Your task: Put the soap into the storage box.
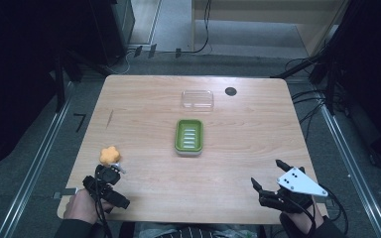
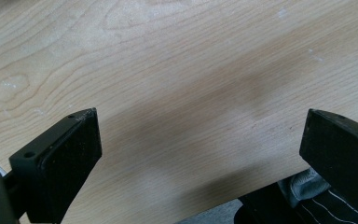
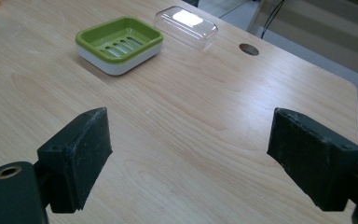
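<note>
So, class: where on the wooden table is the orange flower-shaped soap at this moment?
In the high view, the orange flower-shaped soap lies near the table's left front edge, just ahead of the left gripper and left of the green slotted soap dish.

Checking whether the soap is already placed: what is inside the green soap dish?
Nothing lies in the green soap dish; only its slotted floor shows. What is beneath the slots is hidden. The orange soap sits apart near the left gripper.

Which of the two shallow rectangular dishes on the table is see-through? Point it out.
The clear lid, farther from the person, by the round table hole. The green soap dish nearer the person is opaque.
</note>
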